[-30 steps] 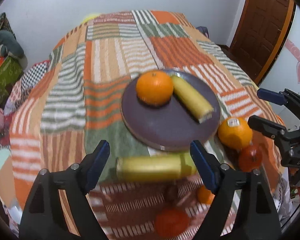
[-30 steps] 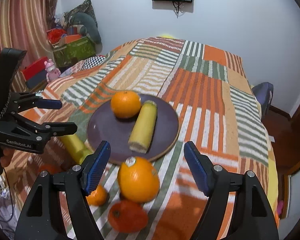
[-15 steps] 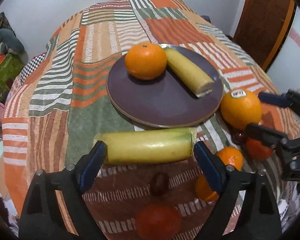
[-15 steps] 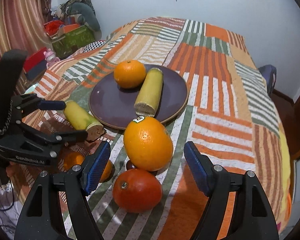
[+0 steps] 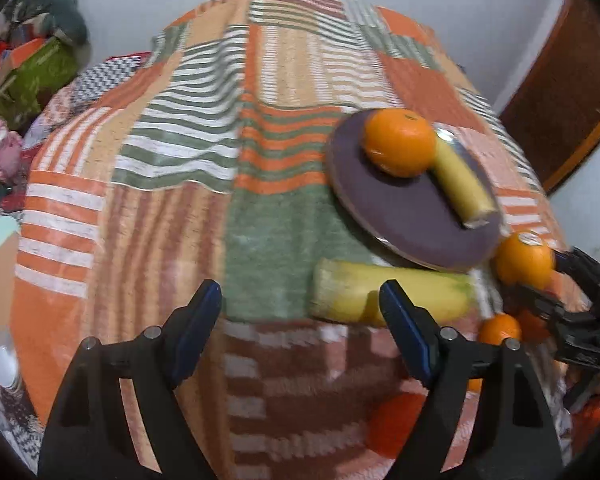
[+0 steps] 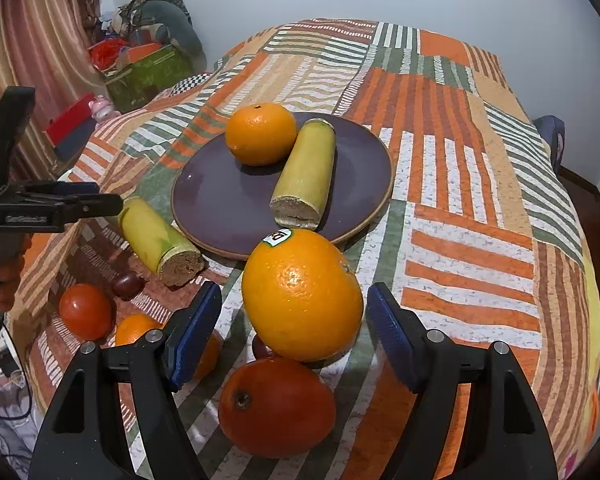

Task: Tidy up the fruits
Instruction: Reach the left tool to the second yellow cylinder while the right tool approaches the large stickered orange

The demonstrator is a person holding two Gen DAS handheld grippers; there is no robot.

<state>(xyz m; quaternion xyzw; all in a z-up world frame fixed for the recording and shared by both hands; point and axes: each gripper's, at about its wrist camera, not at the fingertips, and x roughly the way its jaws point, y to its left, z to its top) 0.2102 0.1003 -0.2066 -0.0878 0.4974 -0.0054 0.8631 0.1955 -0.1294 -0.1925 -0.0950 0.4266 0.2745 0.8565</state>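
fruit lies spread over a striped patchwork blanket (image 6: 472, 184) around a purple plate (image 6: 228, 200). on the plate sit a small orange (image 6: 260, 133) and a cut yellow-green stalk piece (image 6: 306, 172), touching each other. the right gripper (image 6: 294, 328) stands with its jaws wide apart, holding nothing; a large stickered orange (image 6: 302, 294) sits right between its blue pads (image 6: 392, 338), the left pad just beside the fruit and the right pad a little off it, and it cannot be told whether either touches. this orange rests just off the plate's near rim, with a red-orange fruit (image 6: 276, 406) below it, nearer the camera. a second stalk piece (image 6: 158, 242) lies on the blanket against the plate's left edge, with a small dark fruit (image 6: 127, 285), a red fruit (image 6: 86, 311) and a small orange fruit (image 6: 134, 330) near its cut end. the left gripper (image 5: 300, 328) is also spread open and empty; in its own blurred view the second stalk piece (image 5: 388, 294) lies across behind its right pad (image 5: 404, 328), off to the right of the gap, which frames bare blanket (image 5: 260, 272). the plate (image 5: 400, 216) lies further back on the right.
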